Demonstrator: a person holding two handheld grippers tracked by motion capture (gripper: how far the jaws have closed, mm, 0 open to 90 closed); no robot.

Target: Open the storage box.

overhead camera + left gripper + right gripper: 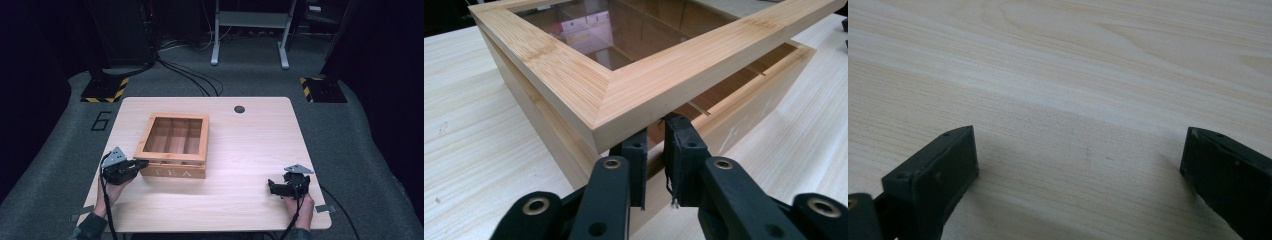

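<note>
High view: we see a wooden tea box [173, 146] left of centre on the table [250, 150], "TEA" lettered on its near face, three compartments visible through the glazed lid.
Left gripper: our left gripper [136, 165] sits at the box's near-left corner, tips touching it.
Left gripper view: lid [634, 90] corner is lifted off the box body [544, 130], a gap showing under the near edge; our jaws sit just under that raised corner, close together with a narrow slot between them.
Left grip state: jaws nearly pressed together; we can't tell if the pads actually pinch the lid edge or just sit under it.
Right gripper: our right gripper [272, 186] rests near the table's front-right, well apart from the box, held in the right hand [299, 202].
Right gripper view: jaws spread wide over bare tabletop [1073, 100], nothing between them.
Table extras: dark round grommet [239, 109] near the far edge.
</note>
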